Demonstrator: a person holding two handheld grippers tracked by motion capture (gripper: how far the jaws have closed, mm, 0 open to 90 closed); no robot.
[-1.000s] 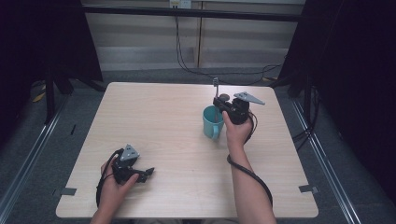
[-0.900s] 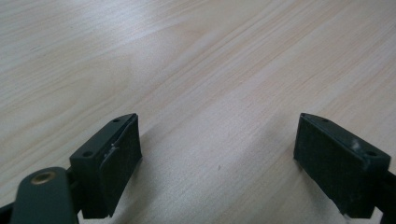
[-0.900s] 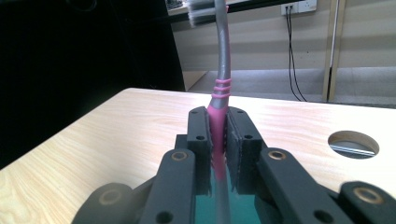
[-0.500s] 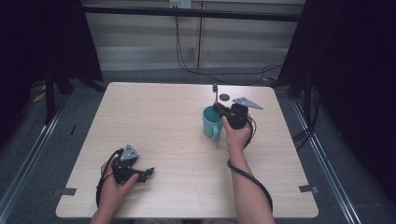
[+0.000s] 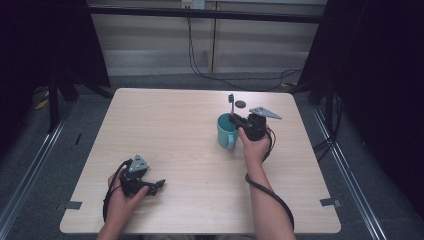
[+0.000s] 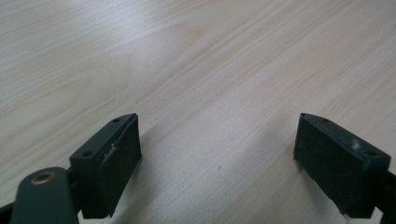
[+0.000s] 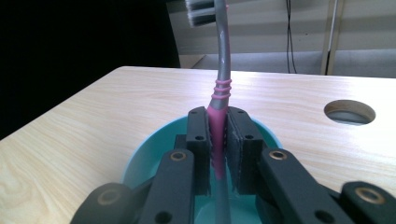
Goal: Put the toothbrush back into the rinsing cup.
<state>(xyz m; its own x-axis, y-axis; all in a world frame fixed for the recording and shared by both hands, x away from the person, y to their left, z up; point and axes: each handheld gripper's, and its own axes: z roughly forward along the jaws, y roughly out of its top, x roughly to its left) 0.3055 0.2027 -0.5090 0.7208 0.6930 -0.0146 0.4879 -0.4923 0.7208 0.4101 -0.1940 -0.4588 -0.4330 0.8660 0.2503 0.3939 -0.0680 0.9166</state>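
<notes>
The toothbrush [image 7: 221, 88] is a light, stiff piece of plastic with a slim grey neck and a pink ribbed grip, likely slick if pinched on the smooth grey part. The ribbed pink section looks like the surest place to hold it, and that is where the right gripper [image 7: 218, 140] has it: the two black jaws are closed tight on the pink handle, one pad on each side, with the brush upright and its bristle head at the top, tilted slightly away. The lower end of the handle reaches down inside the teal mug [image 7: 140, 158], directly under the jaws.

In the high view the mug [image 5: 226, 131] stands on the wooden table [image 5: 165, 125], right of the middle and nearer the far edge, with the right gripper [image 5: 239, 122] just over its rim and the toothbrush [image 5: 231, 102] rising above it. A round hole [image 5: 240, 104] in the tabletop lies just beyond.

The left gripper [image 6: 217, 163] rests near the near left corner of the table, its jaws spread wide with only bare wood between them.
</notes>
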